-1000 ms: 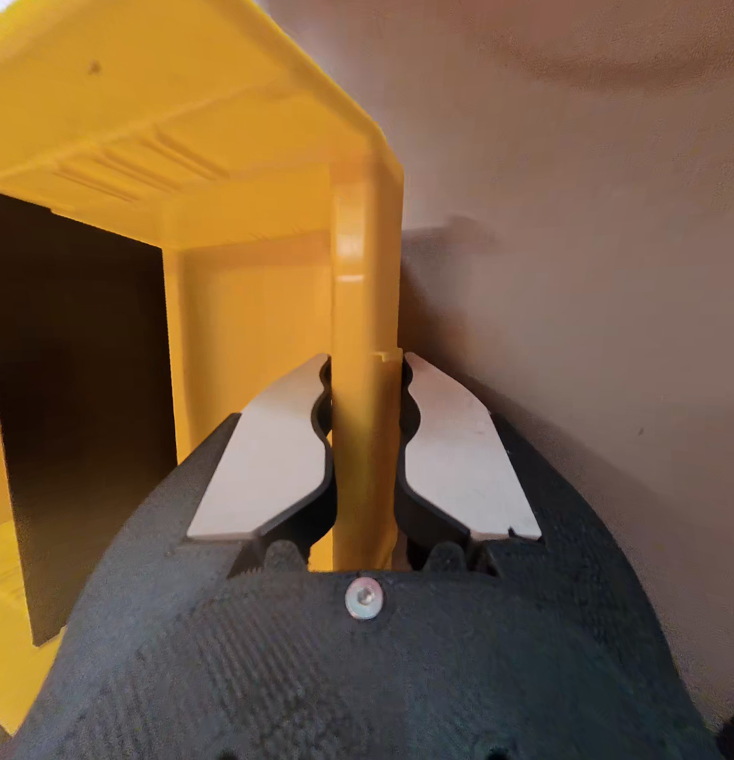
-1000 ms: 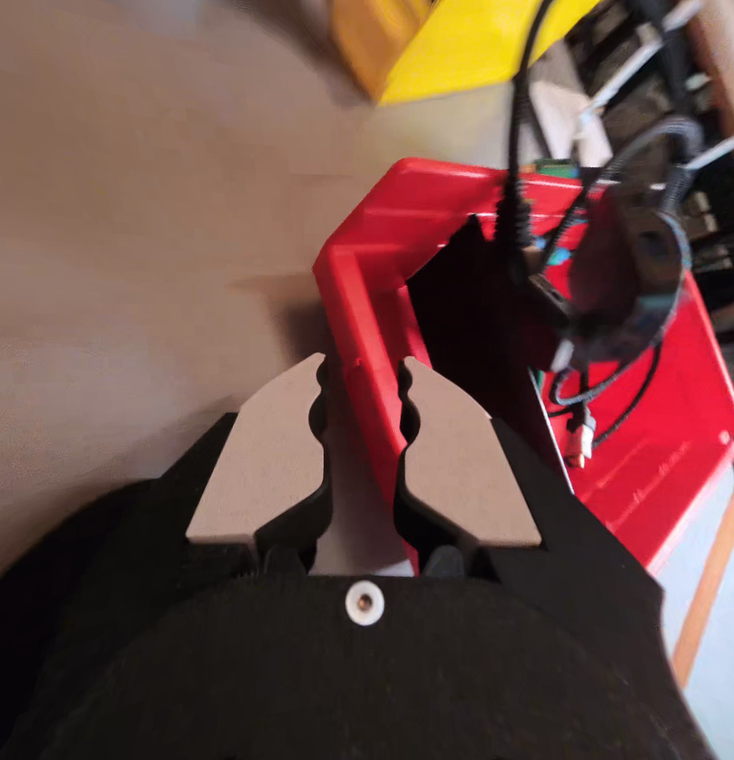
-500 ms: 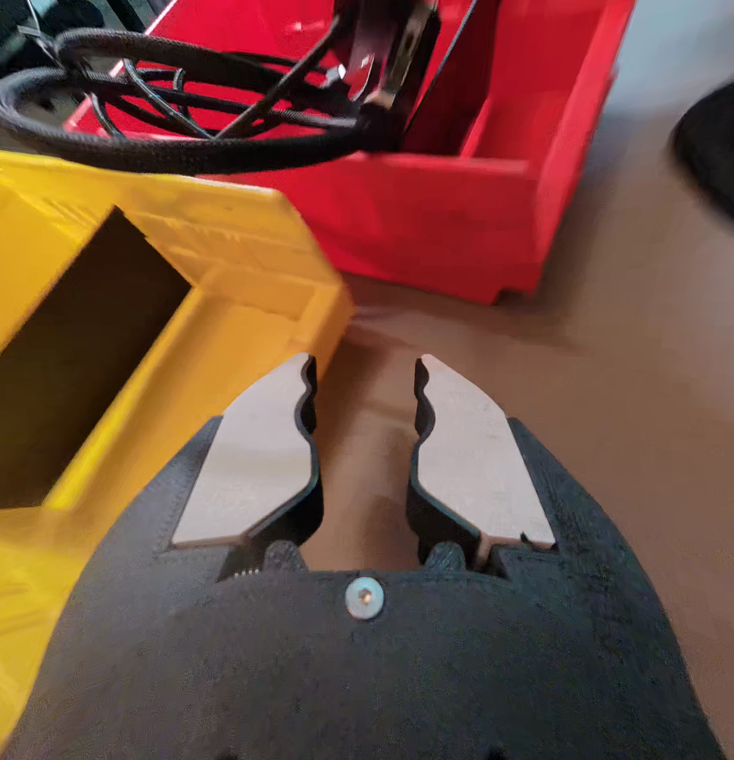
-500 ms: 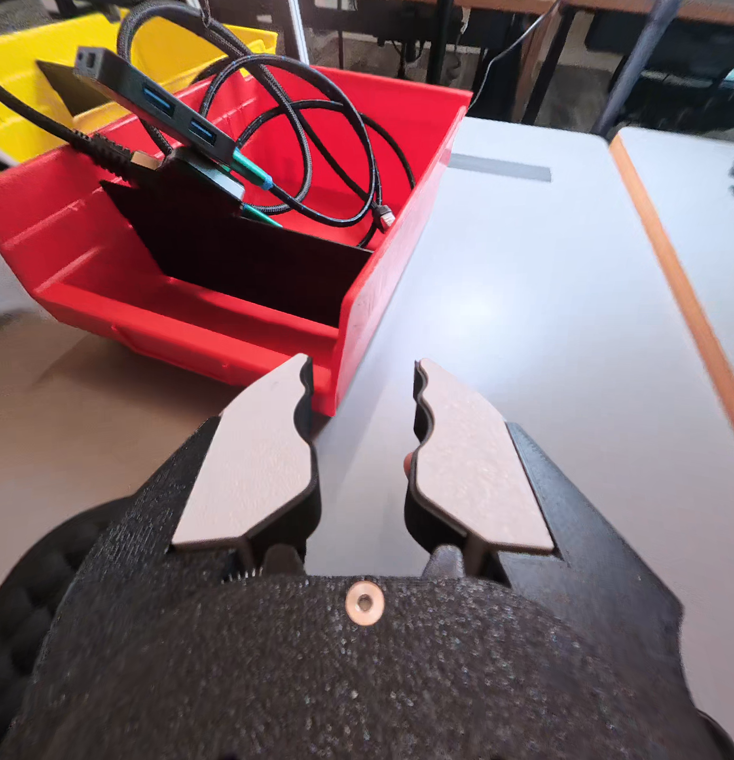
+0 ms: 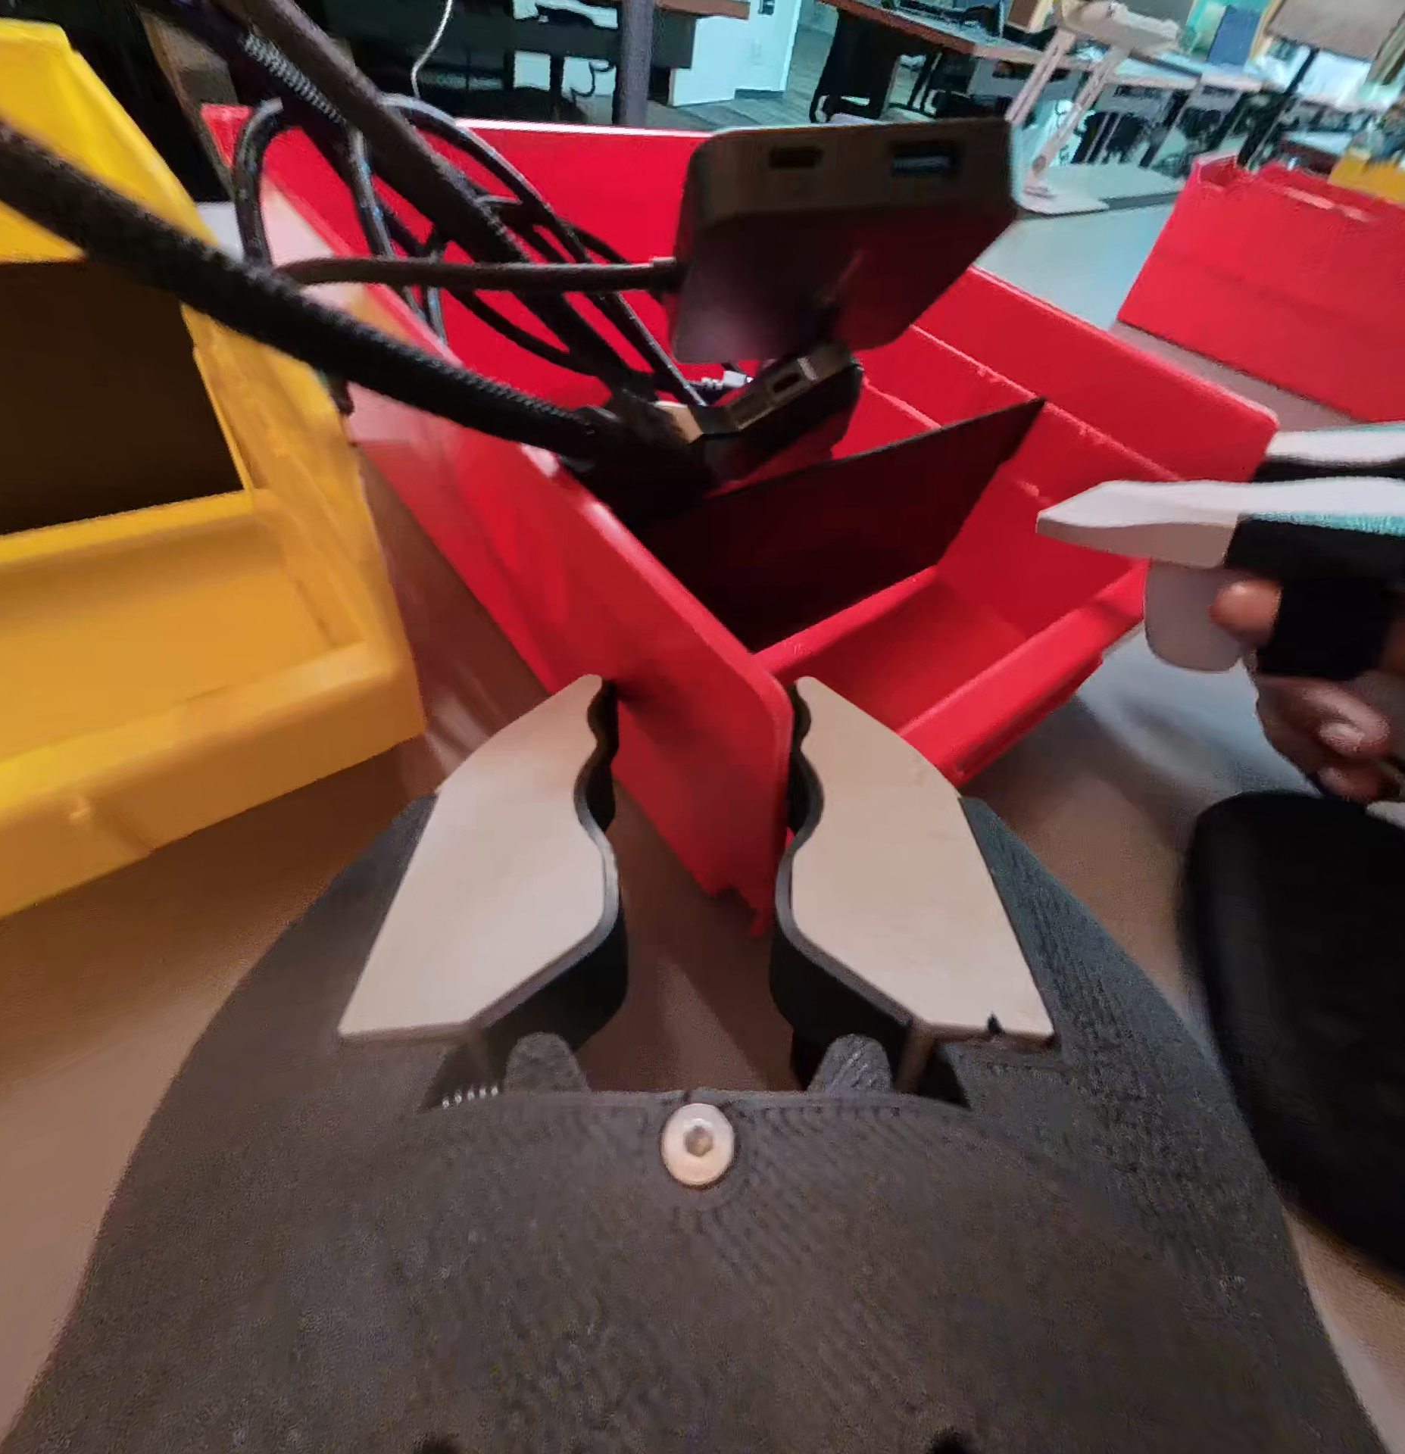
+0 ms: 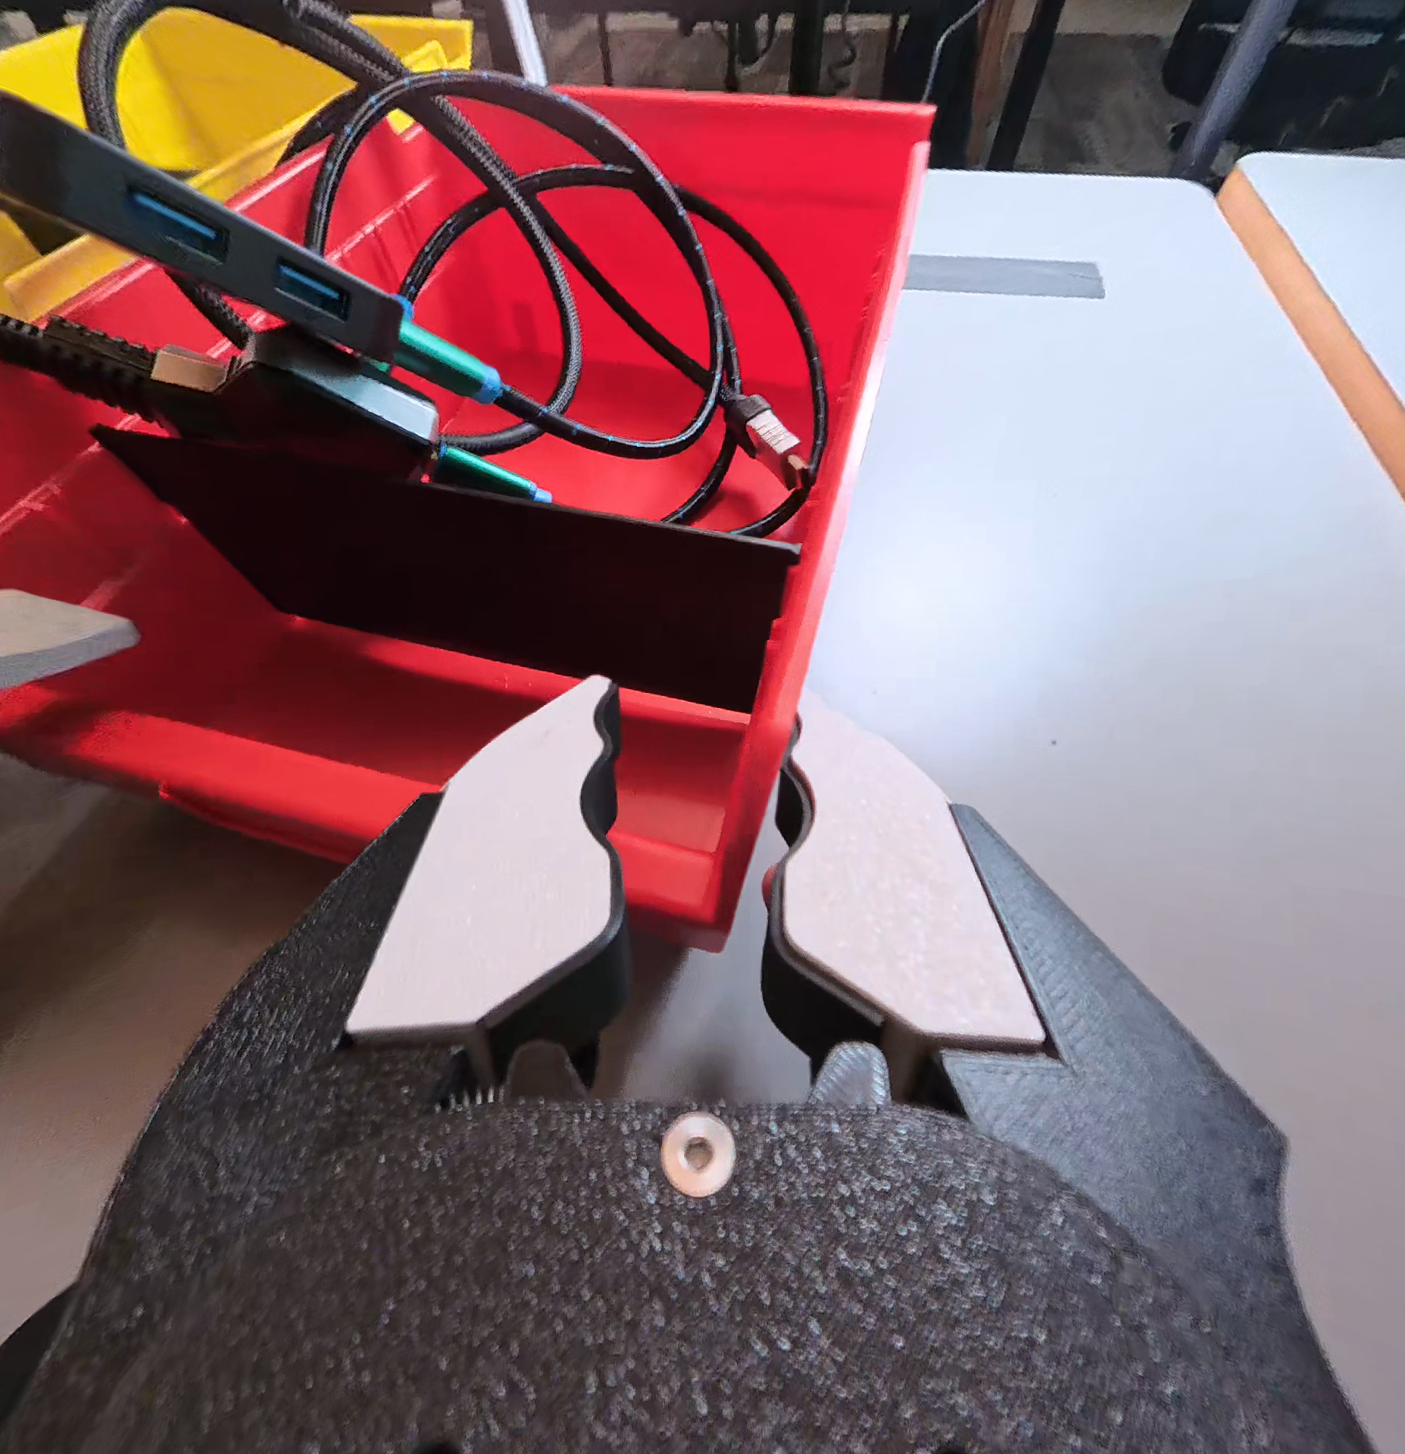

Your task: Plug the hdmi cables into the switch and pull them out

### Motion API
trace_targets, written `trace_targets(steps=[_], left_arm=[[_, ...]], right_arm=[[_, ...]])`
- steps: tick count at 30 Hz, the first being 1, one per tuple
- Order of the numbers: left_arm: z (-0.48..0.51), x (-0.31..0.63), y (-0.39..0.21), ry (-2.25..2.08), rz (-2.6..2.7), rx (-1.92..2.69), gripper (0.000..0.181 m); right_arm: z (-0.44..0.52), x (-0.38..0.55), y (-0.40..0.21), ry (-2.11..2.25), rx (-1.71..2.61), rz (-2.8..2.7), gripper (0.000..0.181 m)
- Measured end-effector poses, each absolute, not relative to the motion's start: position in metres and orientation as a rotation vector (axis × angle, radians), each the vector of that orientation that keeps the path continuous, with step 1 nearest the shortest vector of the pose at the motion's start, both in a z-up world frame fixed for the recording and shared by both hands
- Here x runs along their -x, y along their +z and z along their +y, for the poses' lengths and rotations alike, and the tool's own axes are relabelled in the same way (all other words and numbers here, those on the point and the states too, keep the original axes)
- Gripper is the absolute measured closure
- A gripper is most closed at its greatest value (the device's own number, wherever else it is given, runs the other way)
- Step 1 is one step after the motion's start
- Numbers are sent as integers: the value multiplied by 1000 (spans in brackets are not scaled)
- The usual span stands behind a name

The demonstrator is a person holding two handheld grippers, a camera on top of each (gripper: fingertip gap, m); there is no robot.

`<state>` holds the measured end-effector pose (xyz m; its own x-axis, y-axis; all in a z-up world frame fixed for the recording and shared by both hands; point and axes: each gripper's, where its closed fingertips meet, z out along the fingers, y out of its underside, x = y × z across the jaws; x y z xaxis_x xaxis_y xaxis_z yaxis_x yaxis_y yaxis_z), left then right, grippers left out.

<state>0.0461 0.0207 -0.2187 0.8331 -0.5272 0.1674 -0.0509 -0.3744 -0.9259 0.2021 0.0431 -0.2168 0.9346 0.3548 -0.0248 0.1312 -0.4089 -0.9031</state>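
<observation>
Two dark grey switches [image 6: 187,236] [image 6: 345,401] lie stacked on the black divider [image 6: 486,566] of a red bin [image 6: 880,315], the upper one jutting out. A thick braided HDMI cable [image 5: 290,315] is plugged into the lower switch [image 5: 785,385]. A thinner black cable [image 6: 573,260] lies coiled in the bin with a free plug [image 6: 770,440]. My left gripper [image 5: 699,692] is open, its fingers either side of the bin's front left corner. My right gripper [image 6: 699,700] is open around the front right corner wall. One right finger [image 5: 1140,519] shows in the left wrist view.
A yellow bin [image 5: 172,590] stands close against the red bin's left side. A second red bin [image 5: 1273,260] sits far right. A black pad [image 5: 1313,983] lies on the brown mat near a hand [image 5: 1328,708]. Grey table [image 6: 1077,629] lies to the right. The lower switch [image 5: 785,385] sits 7 cm or so from the ends of my left fingers.
My left gripper let go of the yellow bin and moved to the red bin's left corner. My right gripper released the red bin, opened and came back around its right corner.
</observation>
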Motion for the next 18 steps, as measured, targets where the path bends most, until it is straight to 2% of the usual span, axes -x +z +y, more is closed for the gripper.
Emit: trace_targets(steps=[1, 3, 4, 8, 18], left_arm=[[21, -46, -220, -509, 442, 1909, 141], [23, -43, -220, -478, 439, 1916, 144], [25, -42, -219, -467, 436, 1913, 146], [27, -37, -218, -420, 451, 1907, 152], [17, -7, -146, -400, 418, 1730, 167]], right_arm=[[44, -204, -216, 253, 1979, -331, 146], [46, -206, -215, 261, 1975, -304, 152], [46, -210, -213, 236, 1971, -301, 163], [41, -213, -205, 101, 1930, -353, 174], [16, -189, -120, 10, 1727, -437, 175]])
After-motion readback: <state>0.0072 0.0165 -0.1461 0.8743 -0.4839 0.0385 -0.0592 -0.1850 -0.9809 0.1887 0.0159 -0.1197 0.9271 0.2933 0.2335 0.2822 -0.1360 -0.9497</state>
